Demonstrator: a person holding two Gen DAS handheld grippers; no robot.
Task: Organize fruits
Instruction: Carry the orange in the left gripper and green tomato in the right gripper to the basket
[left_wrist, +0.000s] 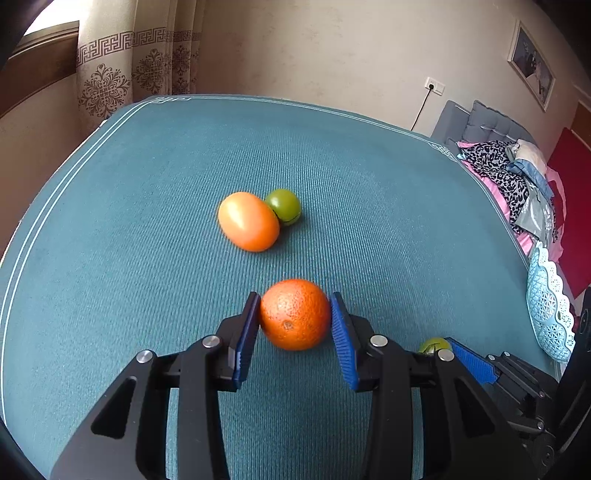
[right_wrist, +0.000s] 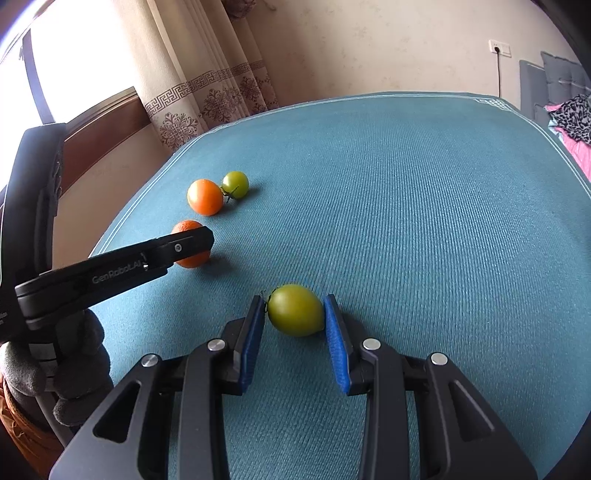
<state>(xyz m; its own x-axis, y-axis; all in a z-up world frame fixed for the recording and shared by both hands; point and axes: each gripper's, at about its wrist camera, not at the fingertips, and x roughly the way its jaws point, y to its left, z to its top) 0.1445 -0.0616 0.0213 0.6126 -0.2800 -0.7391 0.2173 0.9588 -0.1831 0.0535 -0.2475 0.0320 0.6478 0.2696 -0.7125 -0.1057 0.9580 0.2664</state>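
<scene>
In the left wrist view my left gripper (left_wrist: 295, 297) is shut on a speckled orange (left_wrist: 294, 314), its blue pads pressed to both sides just above the teal tablecloth (left_wrist: 147, 258). Further back an orange tomato (left_wrist: 248, 221) lies against a small green tomato (left_wrist: 283, 206). In the right wrist view my right gripper (right_wrist: 294, 300) is shut on a larger green tomato (right_wrist: 295, 310) resting on the cloth. The same view shows the left gripper's finger (right_wrist: 184, 245) across the orange (right_wrist: 192, 260), with the orange tomato (right_wrist: 205, 196) and small green tomato (right_wrist: 235, 184) behind it.
A light blue lattice basket (left_wrist: 550, 306) stands at the table's right edge. Beyond it is a grey sofa with piled clothes (left_wrist: 509, 173). A curtain (right_wrist: 207, 92) and a window lie past the left edge. A gloved hand (right_wrist: 74, 362) holds the left gripper.
</scene>
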